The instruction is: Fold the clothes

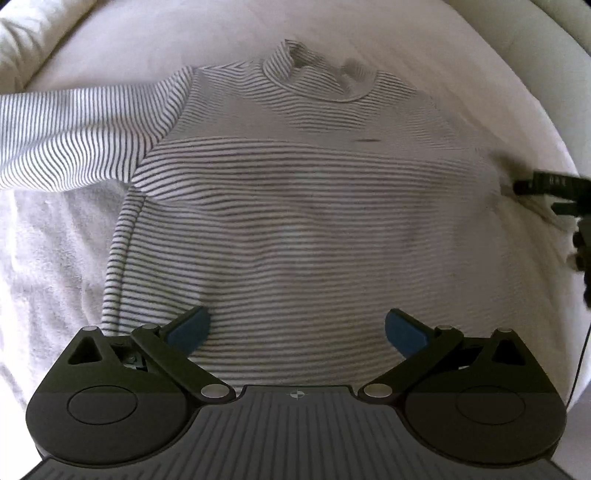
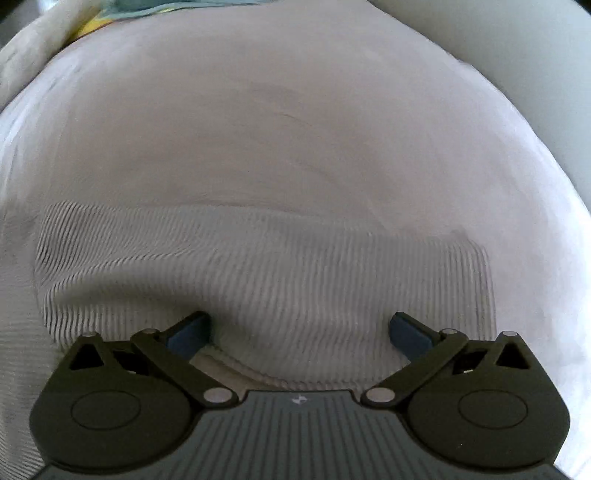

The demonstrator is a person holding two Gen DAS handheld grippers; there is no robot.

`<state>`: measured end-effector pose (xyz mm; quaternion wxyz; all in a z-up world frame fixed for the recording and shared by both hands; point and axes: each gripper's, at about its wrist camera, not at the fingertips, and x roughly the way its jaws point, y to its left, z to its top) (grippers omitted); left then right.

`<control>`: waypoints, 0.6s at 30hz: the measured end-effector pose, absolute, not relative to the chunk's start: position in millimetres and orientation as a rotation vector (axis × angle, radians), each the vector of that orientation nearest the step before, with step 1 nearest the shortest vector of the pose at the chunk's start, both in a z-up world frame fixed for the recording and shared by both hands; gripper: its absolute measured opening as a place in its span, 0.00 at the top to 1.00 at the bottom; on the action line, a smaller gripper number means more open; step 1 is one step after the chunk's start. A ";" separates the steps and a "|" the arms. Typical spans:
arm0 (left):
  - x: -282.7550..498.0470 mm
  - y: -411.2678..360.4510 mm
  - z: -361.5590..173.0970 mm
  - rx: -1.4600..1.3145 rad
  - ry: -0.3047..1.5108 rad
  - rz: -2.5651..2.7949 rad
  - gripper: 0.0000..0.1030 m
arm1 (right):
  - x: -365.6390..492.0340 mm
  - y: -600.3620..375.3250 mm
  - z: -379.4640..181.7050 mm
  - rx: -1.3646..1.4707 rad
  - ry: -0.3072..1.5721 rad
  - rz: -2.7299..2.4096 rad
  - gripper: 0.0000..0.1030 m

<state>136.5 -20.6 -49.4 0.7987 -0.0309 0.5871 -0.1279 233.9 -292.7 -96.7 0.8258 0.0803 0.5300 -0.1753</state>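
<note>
A white shirt with thin dark stripes (image 1: 295, 206) lies flat on the bed, front up. Its collar (image 1: 317, 70) is at the far side and one long sleeve (image 1: 74, 136) stretches out to the left. My left gripper (image 1: 297, 328) hovers open over the shirt's lower body, with nothing between its blue pads (image 1: 192, 328). At the shirt's right edge my right gripper (image 1: 535, 197) reaches in from the side. In the right wrist view that gripper (image 2: 299, 332) is open just above the other striped sleeve (image 2: 258, 269), which lies across the sheet.
A white sheet (image 1: 443, 55) covers the bed and a fluffier white blanket (image 1: 44, 258) lies at the left. A pale cushion (image 1: 29, 33) sits at the far left, another (image 2: 517, 44) at the far right. Something colourful (image 2: 110, 14) peeks in at the far edge.
</note>
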 end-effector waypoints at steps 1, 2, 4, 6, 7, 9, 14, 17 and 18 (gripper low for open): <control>141.7 -19.3 -49.7 -0.067 1.260 -0.285 0.00 | 239.4 -273.7 -91.0 0.153 1.108 -0.323 0.00; 140.1 -15.3 -47.5 -0.077 1.261 -0.294 0.00 | 245.3 -253.1 -85.0 0.132 1.088 -0.269 0.00; 146.2 -5.2 -37.7 -0.116 1.264 -0.309 0.00 | 257.1 -211.7 -73.0 0.090 1.046 -0.164 0.00; 150.5 7.6 -32.0 -0.174 1.270 -0.305 0.00 | 268.9 -170.4 -61.0 0.049 1.002 -0.059 0.00; 150.0 12.1 -28.1 -0.192 1.270 -0.296 0.00 | 274.8 -149.7 -54.9 0.028 0.979 -0.007 0.00; 158.5 18.4 -25.3 -0.208 1.260 -0.290 0.00 | 286.6 -108.4 -42.9 -0.013 0.933 0.097 0.00; 172.2 24.3 -39.9 -0.219 1.281 -0.313 0.00 | 318.0 -17.7 -35.1 -0.103 0.881 0.334 0.00; 166.7 28.6 -41.7 -0.237 1.273 -0.325 0.00 | 340.3 9.4 -54.2 -0.064 0.974 0.430 0.01; 164.8 29.5 -41.9 -0.241 1.265 -0.329 0.00 | 347.1 5.4 -58.2 0.054 1.025 0.477 0.01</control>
